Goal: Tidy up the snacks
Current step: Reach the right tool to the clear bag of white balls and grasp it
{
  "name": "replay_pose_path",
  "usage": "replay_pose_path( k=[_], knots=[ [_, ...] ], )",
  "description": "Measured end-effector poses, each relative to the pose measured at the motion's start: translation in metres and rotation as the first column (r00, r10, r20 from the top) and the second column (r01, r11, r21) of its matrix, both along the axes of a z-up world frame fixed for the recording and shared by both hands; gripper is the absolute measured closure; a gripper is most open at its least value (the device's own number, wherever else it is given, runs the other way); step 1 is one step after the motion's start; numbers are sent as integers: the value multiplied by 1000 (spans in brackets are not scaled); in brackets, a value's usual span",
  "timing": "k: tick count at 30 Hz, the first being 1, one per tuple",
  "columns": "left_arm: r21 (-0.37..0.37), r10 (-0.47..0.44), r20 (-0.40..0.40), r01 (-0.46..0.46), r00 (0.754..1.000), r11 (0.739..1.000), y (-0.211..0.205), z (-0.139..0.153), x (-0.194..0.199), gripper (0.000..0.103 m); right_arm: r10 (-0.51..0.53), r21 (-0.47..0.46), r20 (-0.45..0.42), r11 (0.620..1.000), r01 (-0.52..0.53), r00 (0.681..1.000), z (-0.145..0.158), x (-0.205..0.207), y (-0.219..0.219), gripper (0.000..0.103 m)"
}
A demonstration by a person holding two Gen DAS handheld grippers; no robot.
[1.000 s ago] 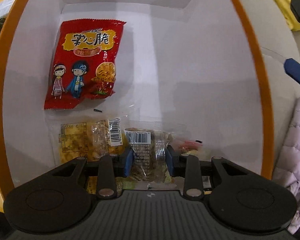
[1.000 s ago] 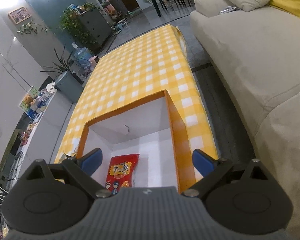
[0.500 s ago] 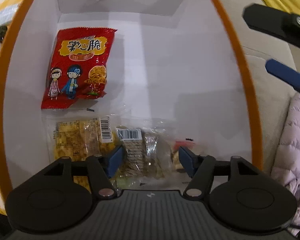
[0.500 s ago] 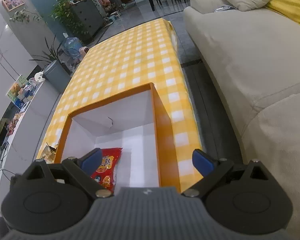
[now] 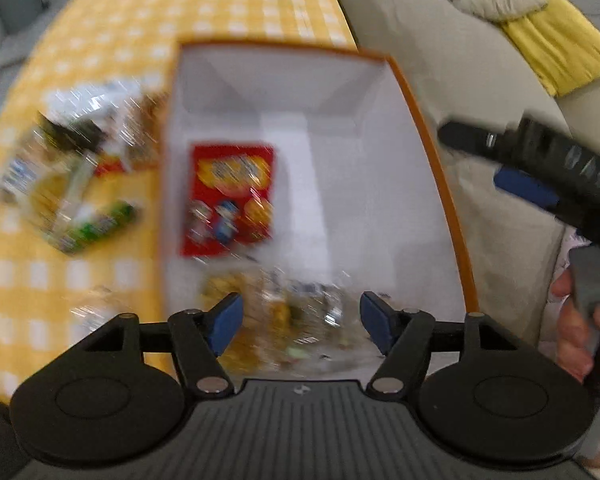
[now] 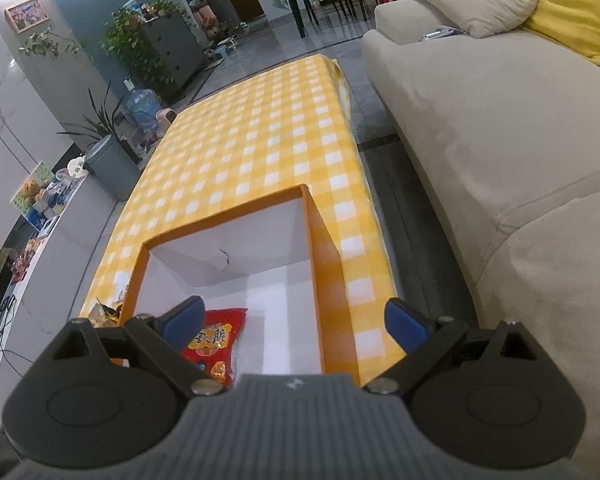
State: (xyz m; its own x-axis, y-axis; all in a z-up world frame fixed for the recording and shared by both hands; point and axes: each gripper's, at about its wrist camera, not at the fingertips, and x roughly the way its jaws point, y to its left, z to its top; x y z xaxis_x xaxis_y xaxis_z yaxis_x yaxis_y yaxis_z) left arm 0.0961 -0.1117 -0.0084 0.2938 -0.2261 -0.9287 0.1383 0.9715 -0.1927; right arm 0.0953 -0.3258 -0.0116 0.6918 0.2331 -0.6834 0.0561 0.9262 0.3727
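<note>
Lying loose on the yellow checked tablecloth point(image 5: 112, 20) at the far left of the left wrist view, a heap of snack packets point(image 5: 72, 176) sits just outside the orange box point(image 5: 432, 152), badly blurred; one green packet point(image 5: 100, 228) is at its near edge. Just right of that heap, inside the white-lined box, a red snack bag point(image 5: 228, 200) lies flat against the left wall. Nearer the camera, clear-wrapped biscuit packs point(image 5: 288, 312) rest on the box floor. The left gripper point(image 5: 300, 320) hangs above them with its jaws spread; they have just been opening, and the packs show in the gap below, with neither blue pad pressing on them. Further right, beyond the box's right wall, the right gripper point(image 5: 524, 188) appears from the side, a hand point(image 5: 580, 332) wrapped around its handle. In its own view the right gripper point(image 6: 296, 320) is spread wide and empty, over the box's near right part, with the red bag under its left finger. A beige sofa point(image 6: 500, 128) fills the right edge.
</note>
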Motion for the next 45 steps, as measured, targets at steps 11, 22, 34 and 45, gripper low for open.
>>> replay_pose_path(
  k=[11, 22, 34, 45],
  knots=[
    [25, 122, 78, -124, 989, 992, 77, 36, -14, 19, 52, -15, 49, 999, -51, 997, 15, -2, 47, 10],
    [82, 346, 142, -359, 927, 930, 175, 38, -37, 19, 268, -144, 160, 958, -246, 950, 61, -48, 156, 13],
    [-81, 472, 116, -465, 874, 882, 269, 6, -37, 19, 327, -271, 190, 924, -270, 926, 1, -115, 287, 20],
    [-114, 464, 28, -459, 885, 881, 283, -21, -32, 19, 340, -419, 29, 858, -297, 940, -110, -98, 333, 26]
  ],
)
